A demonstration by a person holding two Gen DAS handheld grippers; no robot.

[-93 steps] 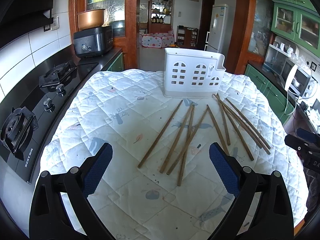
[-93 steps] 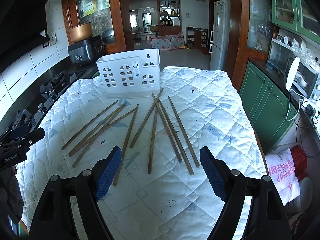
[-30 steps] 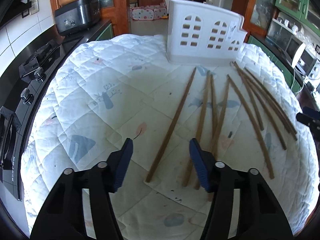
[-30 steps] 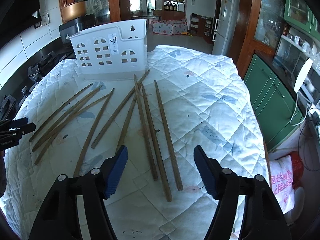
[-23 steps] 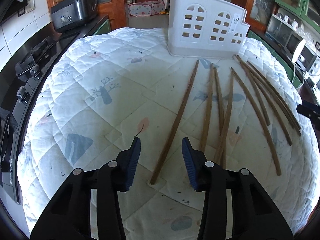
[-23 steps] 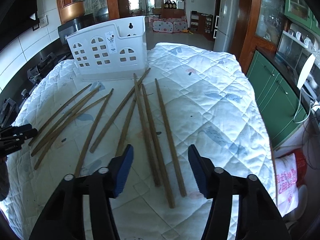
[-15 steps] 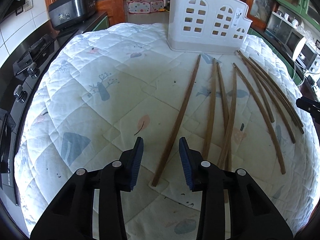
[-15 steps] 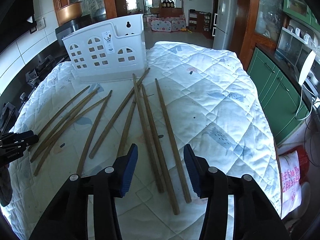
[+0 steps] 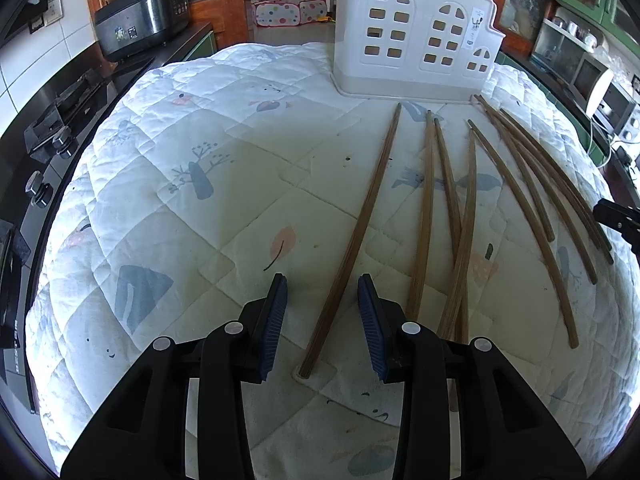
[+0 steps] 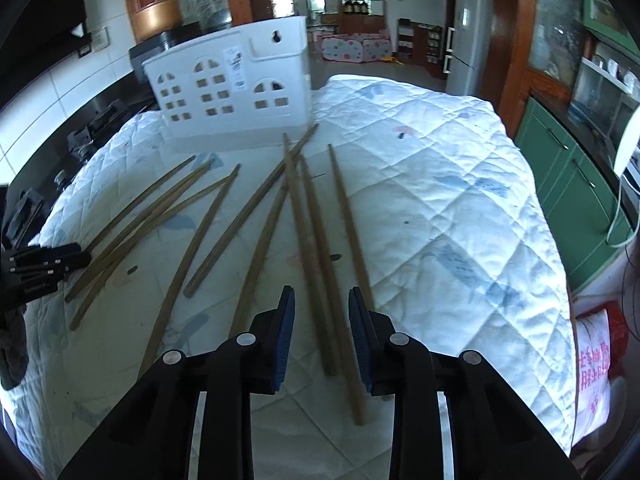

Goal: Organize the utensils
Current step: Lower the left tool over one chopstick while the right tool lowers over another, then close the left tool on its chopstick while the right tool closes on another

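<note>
Several long brown wooden chopsticks lie fanned out on a quilted white cloth, in front of a white perforated plastic utensil basket. My left gripper is open, low over the cloth, its blue pads either side of the near end of the leftmost chopstick. In the right wrist view the basket stands at the back. My right gripper is open, its pads straddling two chopsticks of the right-hand group. Neither gripper holds anything.
A gas hob and a black cooker lie left of the cloth. Green cabinets stand to the right past the cloth's edge. The other gripper shows at the edge of each view.
Both grippers have come forward and down toward the chopsticks and their jaws have narrowed a lot from wide open. The chopsticks and basket have not moved.
</note>
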